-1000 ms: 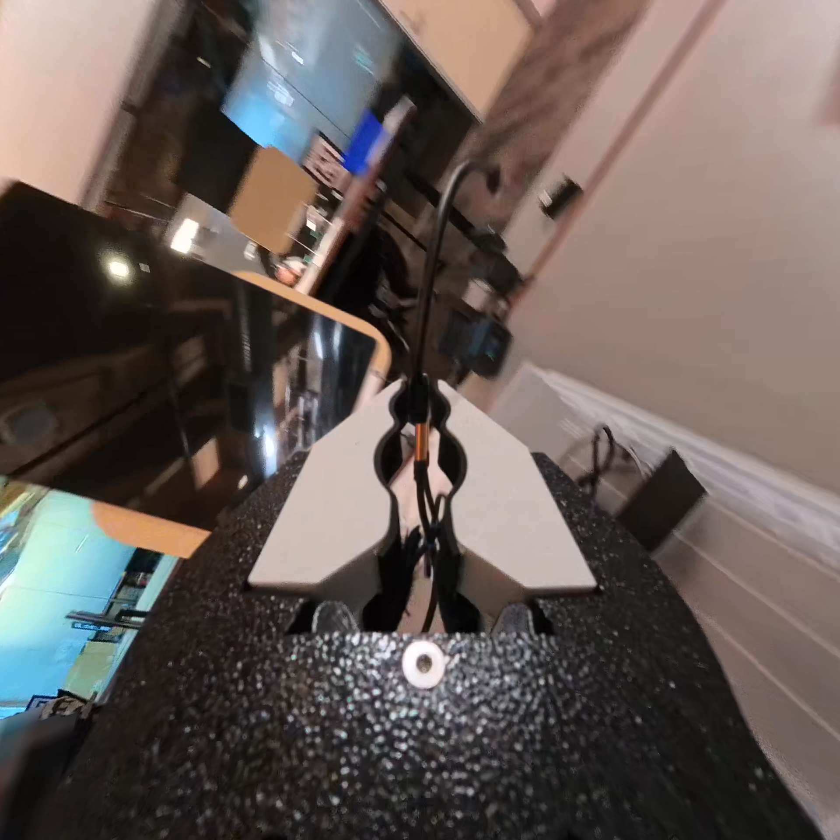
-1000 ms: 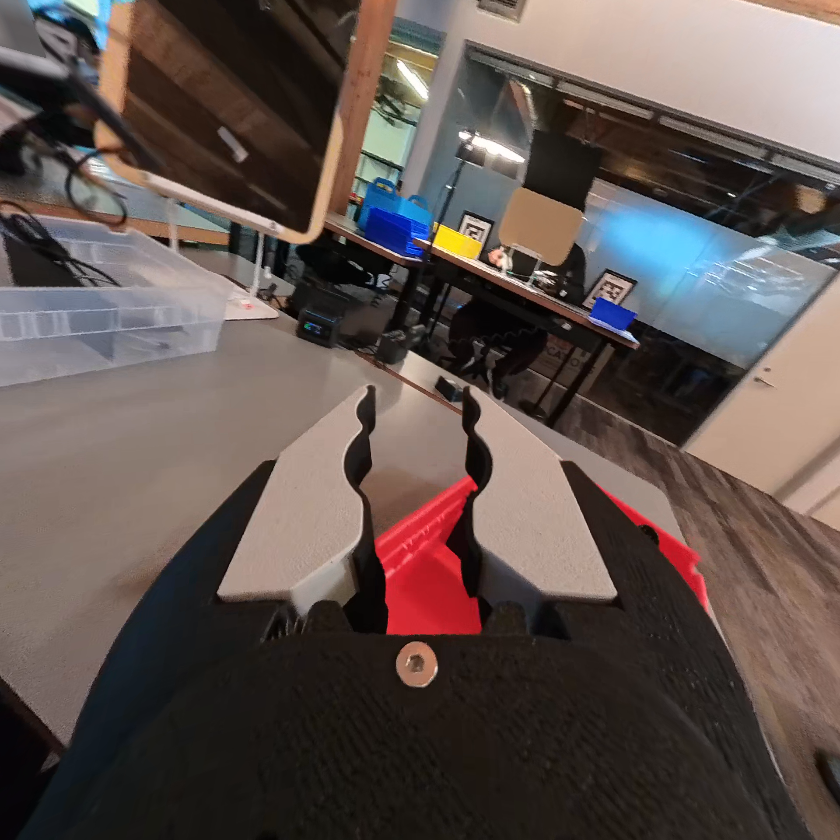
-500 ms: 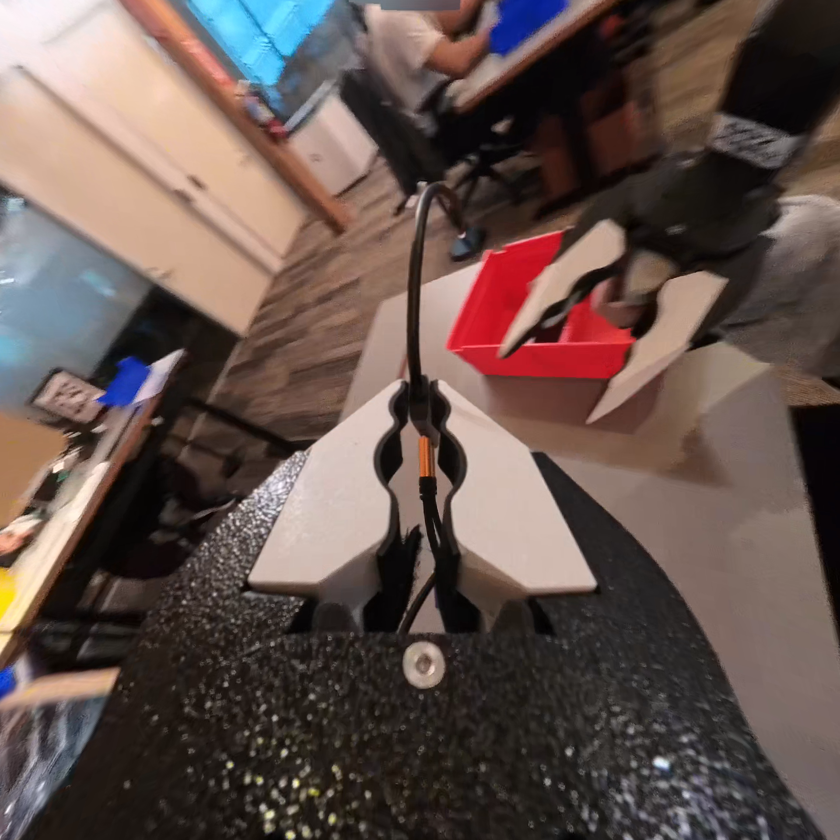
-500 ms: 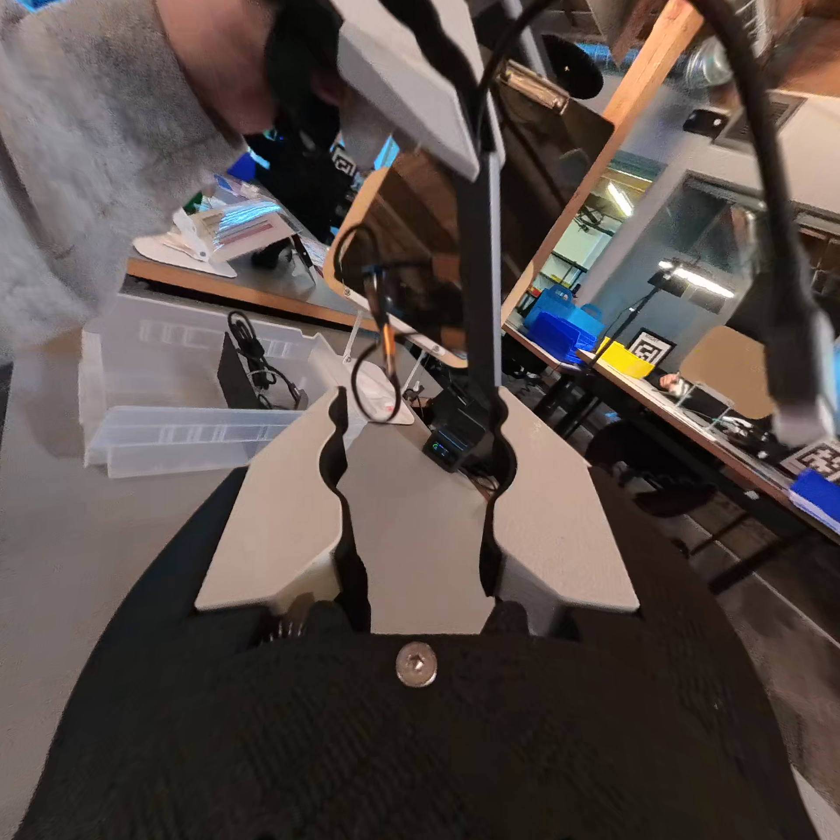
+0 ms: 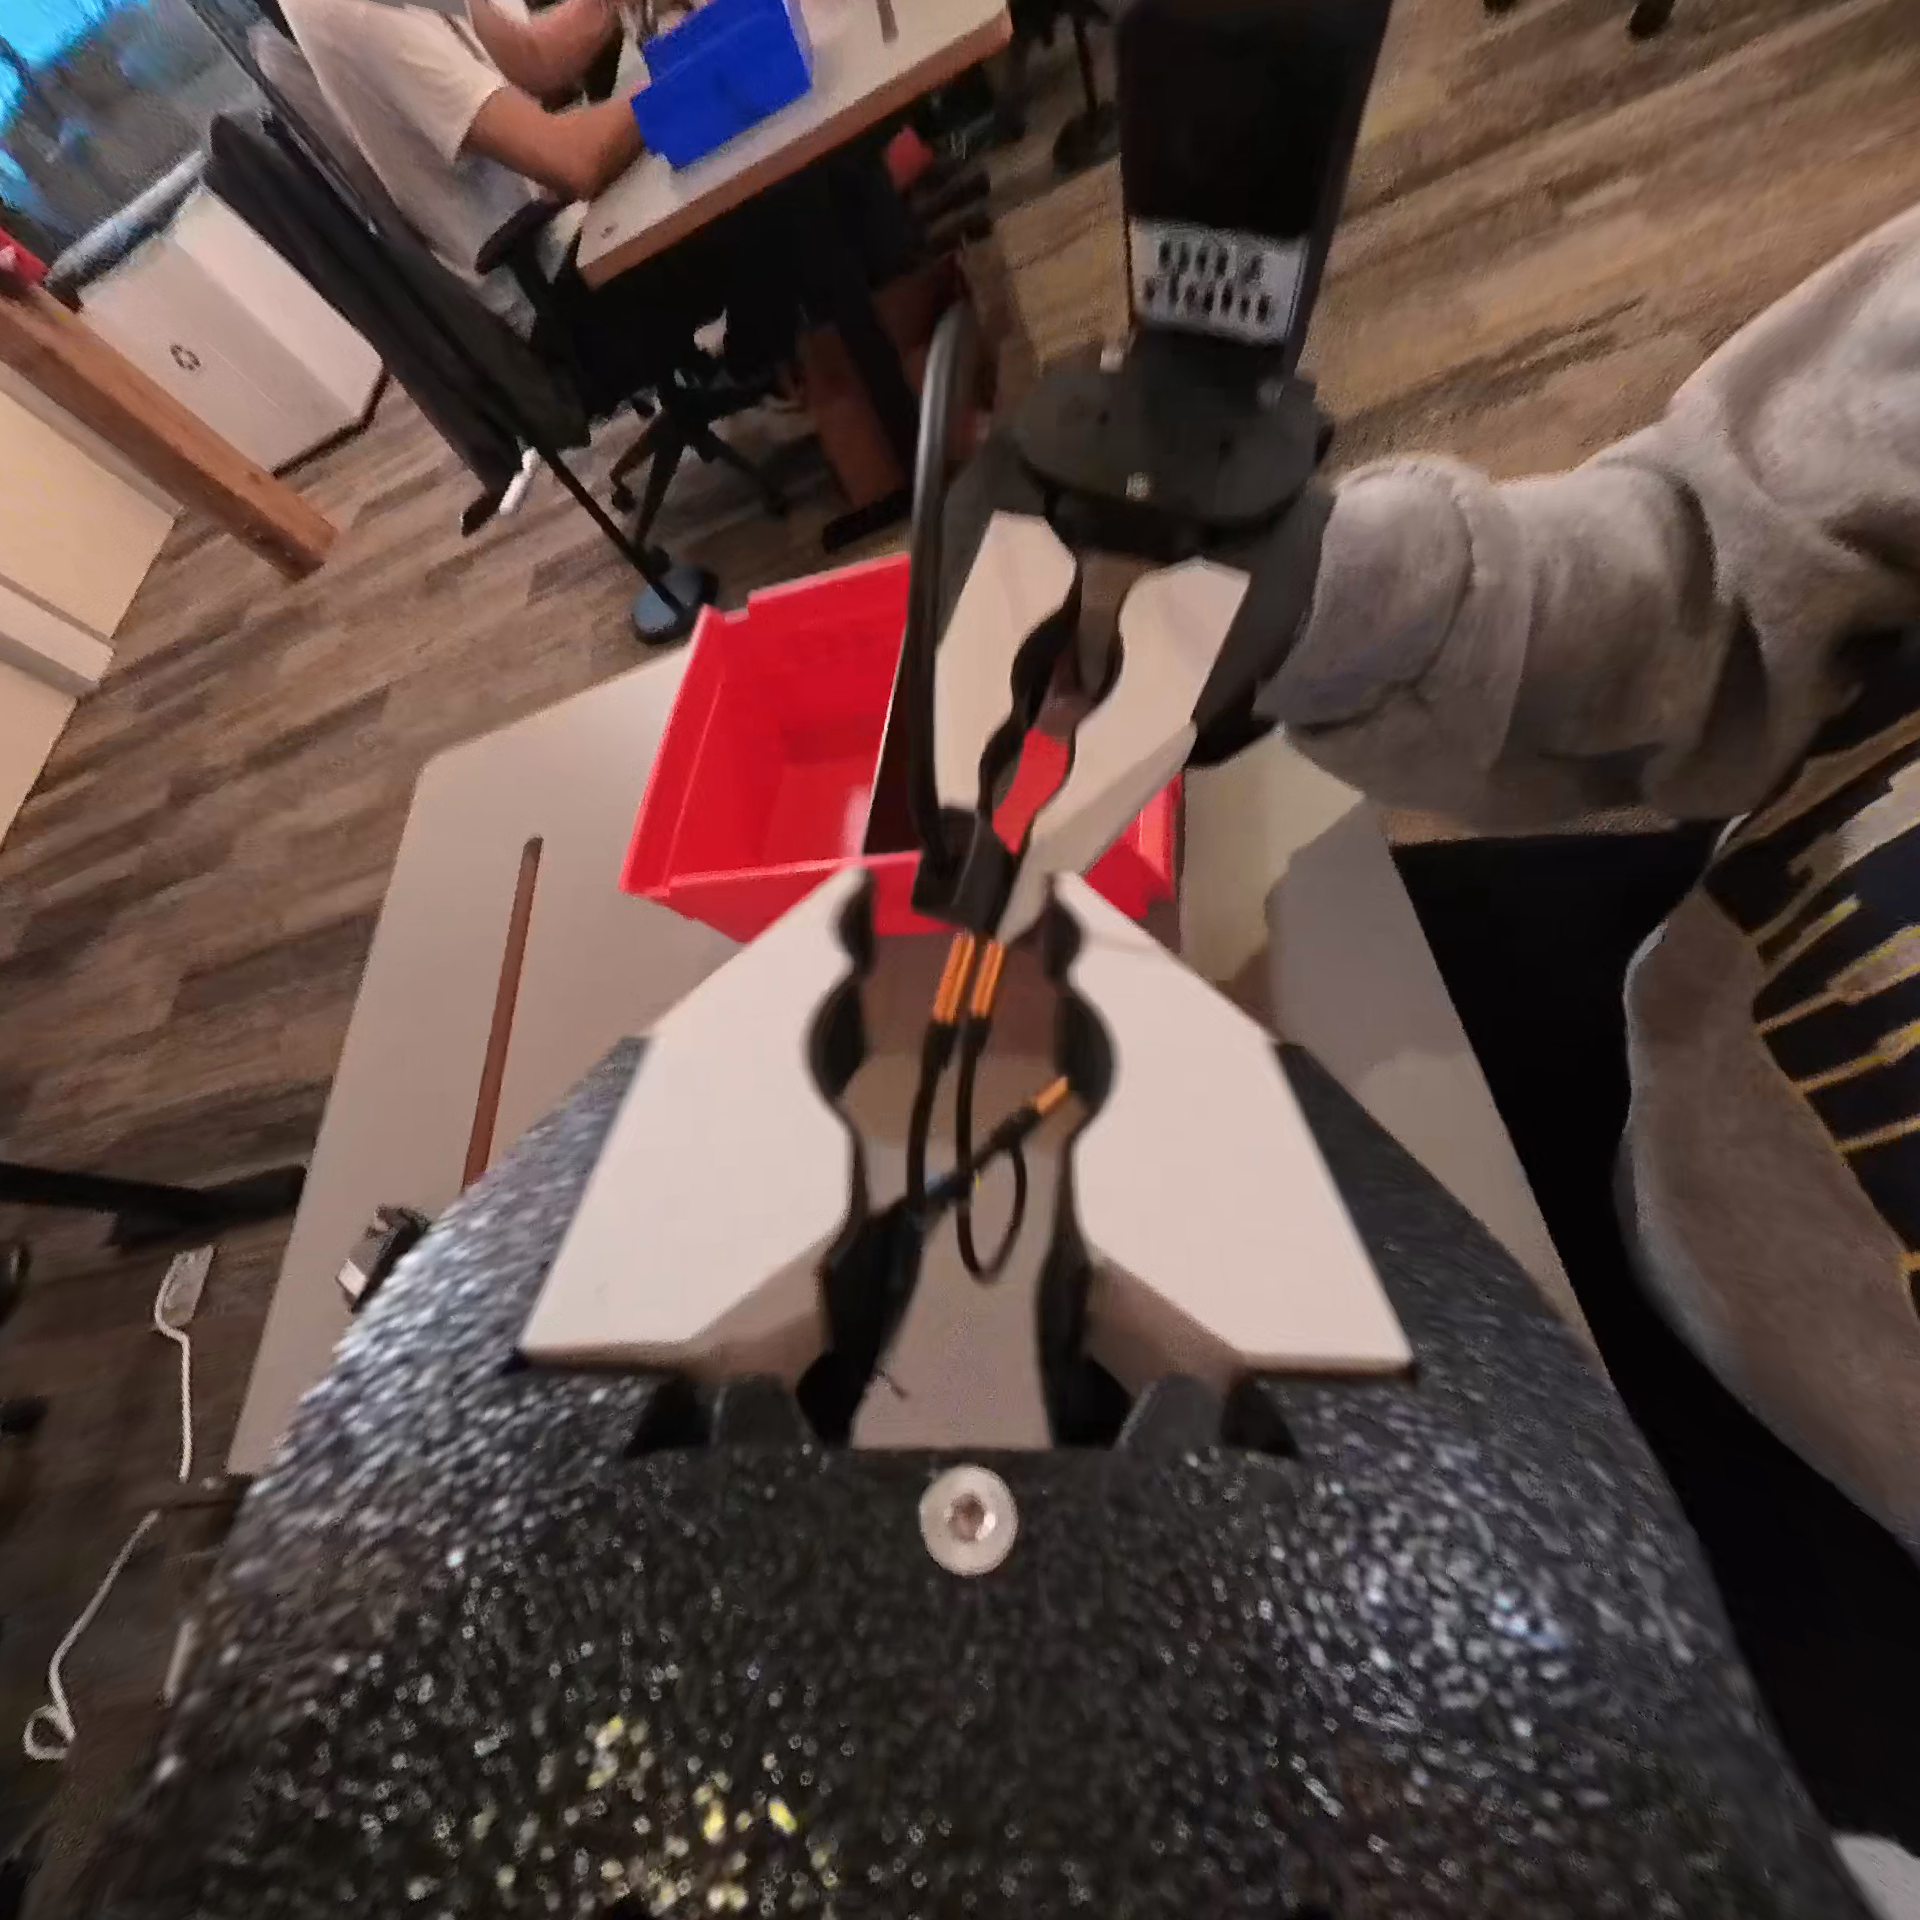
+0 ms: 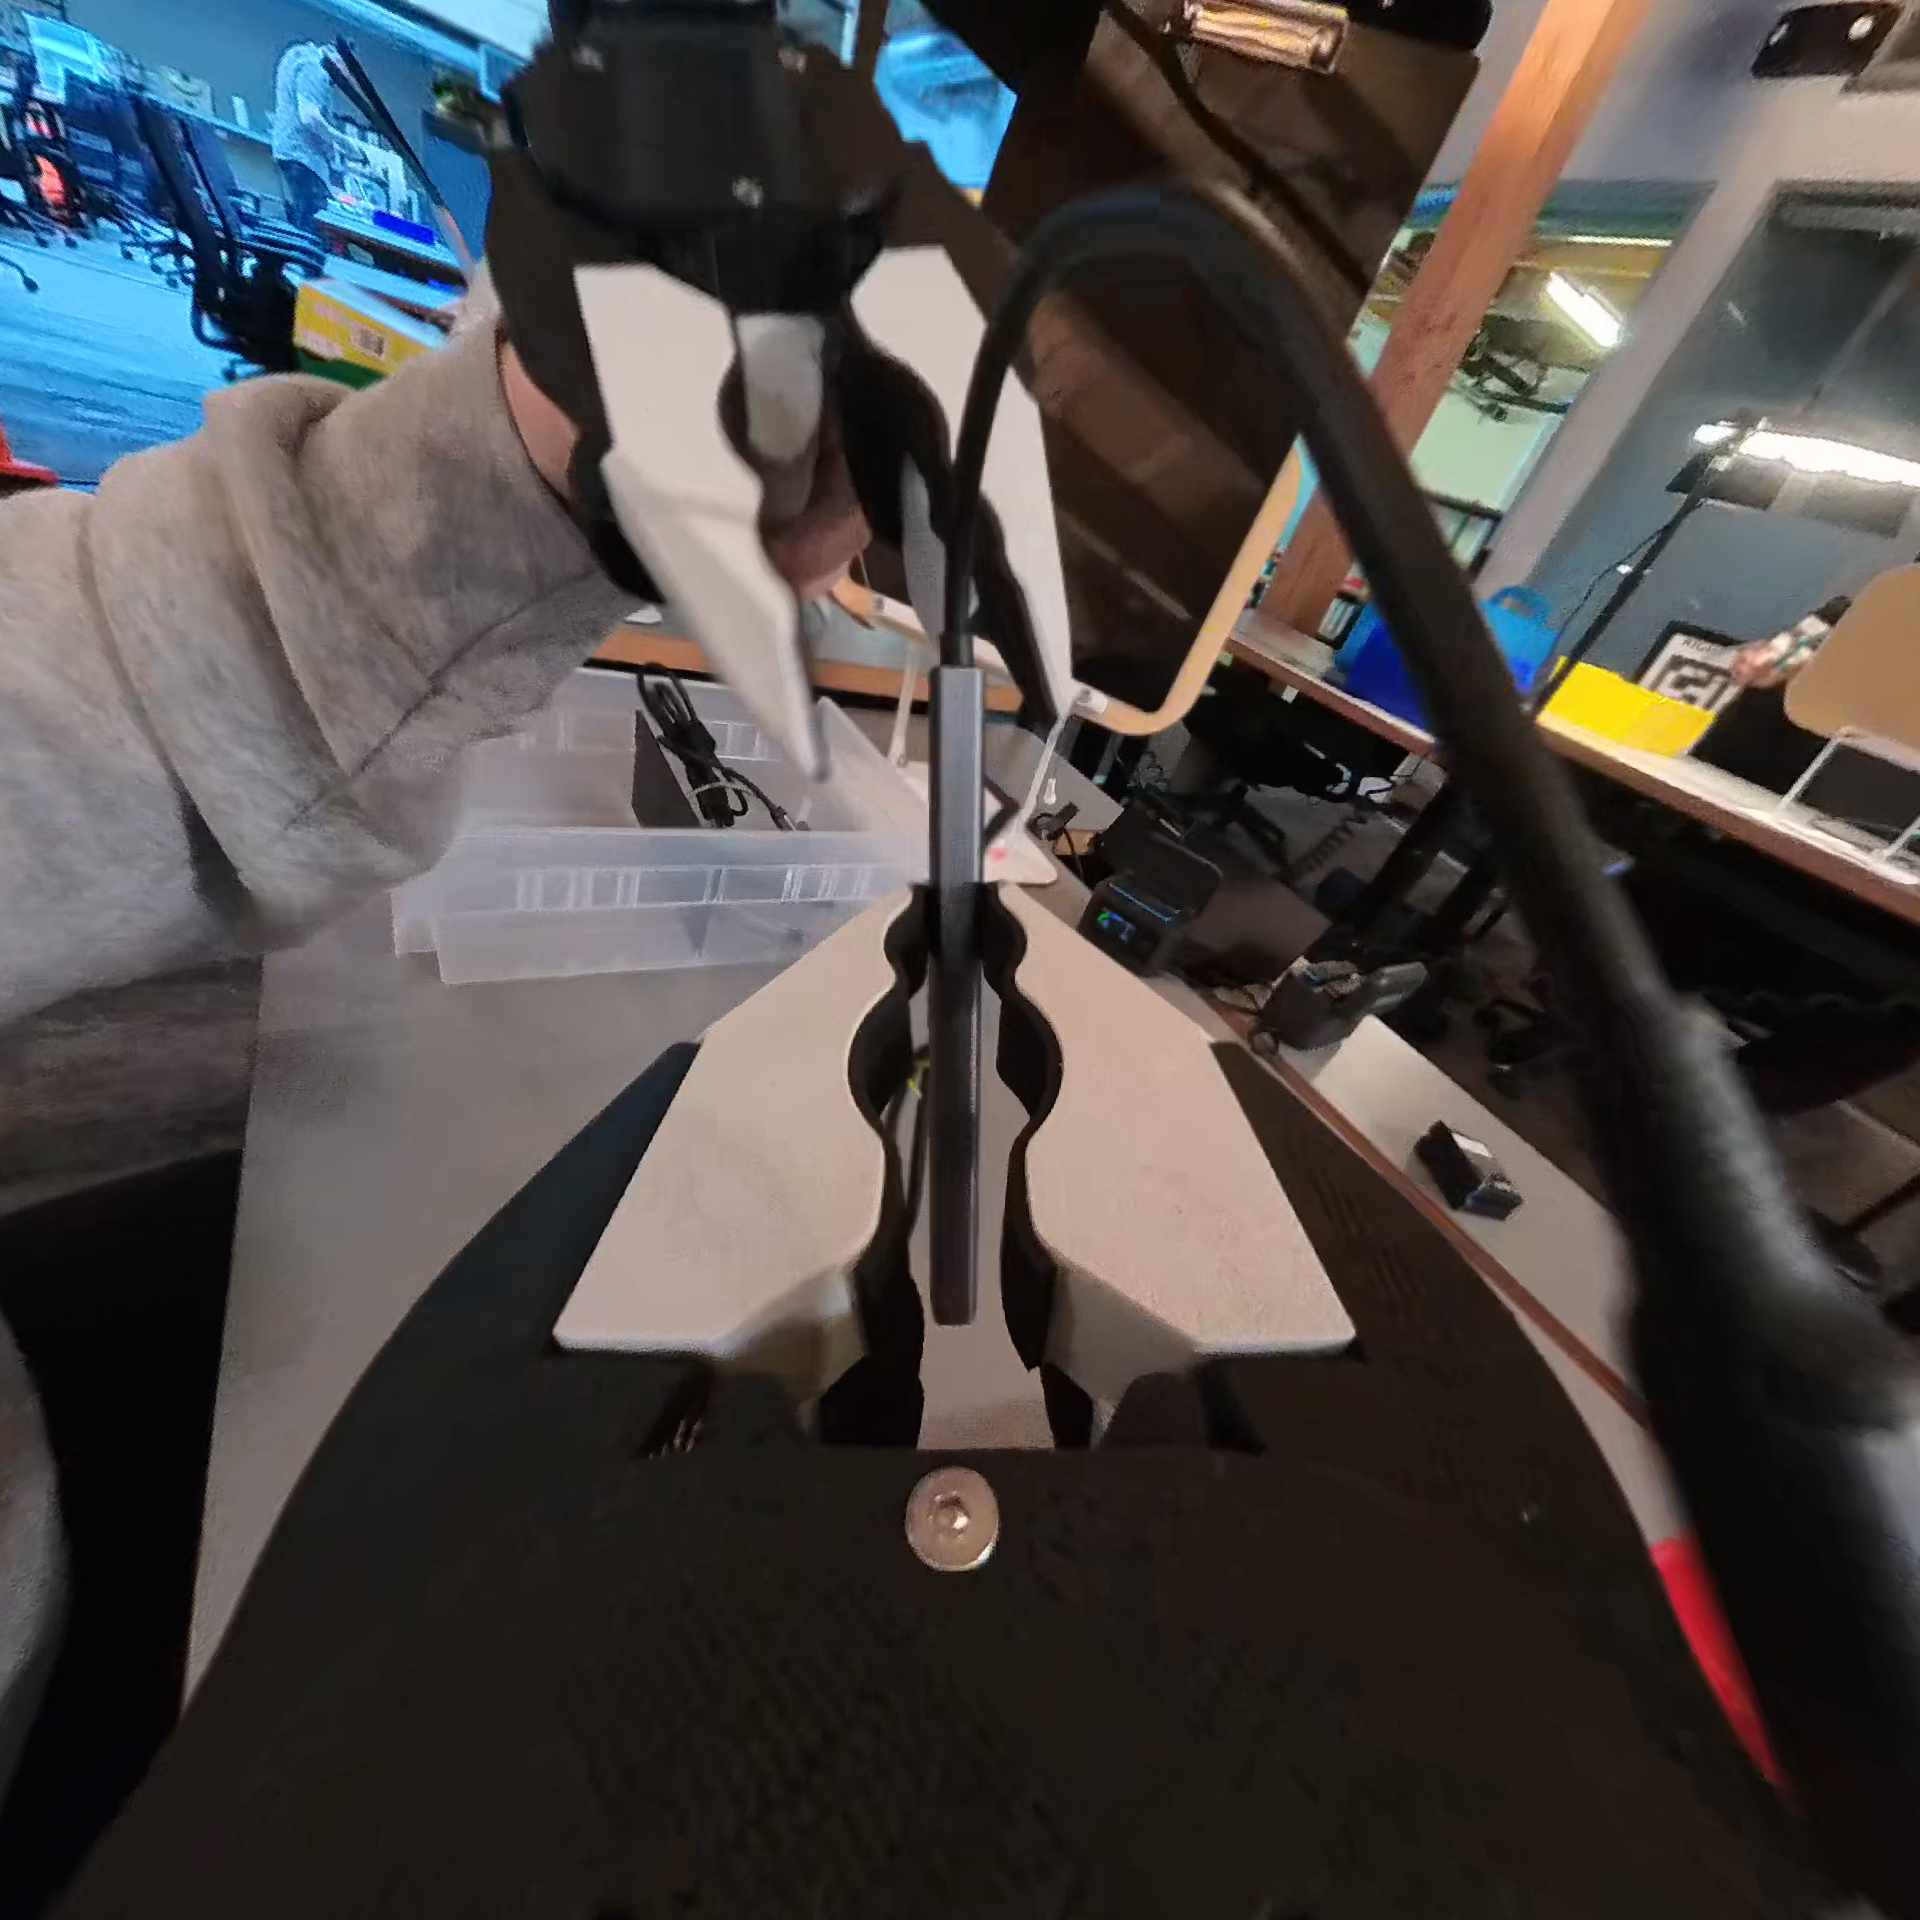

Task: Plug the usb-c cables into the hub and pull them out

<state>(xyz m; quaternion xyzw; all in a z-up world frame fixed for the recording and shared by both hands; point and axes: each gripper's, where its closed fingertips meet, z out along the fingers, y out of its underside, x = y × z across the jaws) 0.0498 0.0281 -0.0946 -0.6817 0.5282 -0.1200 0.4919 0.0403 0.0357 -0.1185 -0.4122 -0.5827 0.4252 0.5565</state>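
Note:
A thin dark hub hangs in the air over the grey table. My right gripper is shut on the hub, seen edge-on between its fingers. In the left wrist view the right gripper comes down from above onto the hub. My left gripper is open, its fingers standing either side of the hub's cable end without gripping. Two thin usb-c cables with orange collars sit in the hub. A third orange-tipped plug hangs loose. The hub's thick black lead loops up and right.
A red bin stands at the table's far edge. A clear plastic tray with cables lies behind the grippers. A clipboard on a stand rises behind it. A small black device lies at the right edge. A person sits at another table. Only a small space, under 4 cm, lies between the two pairs of fingers.
My right gripper has closed on the hub. My left gripper, shut on the hub's cable end before, has opened and let go. The left view has swung toward the table.

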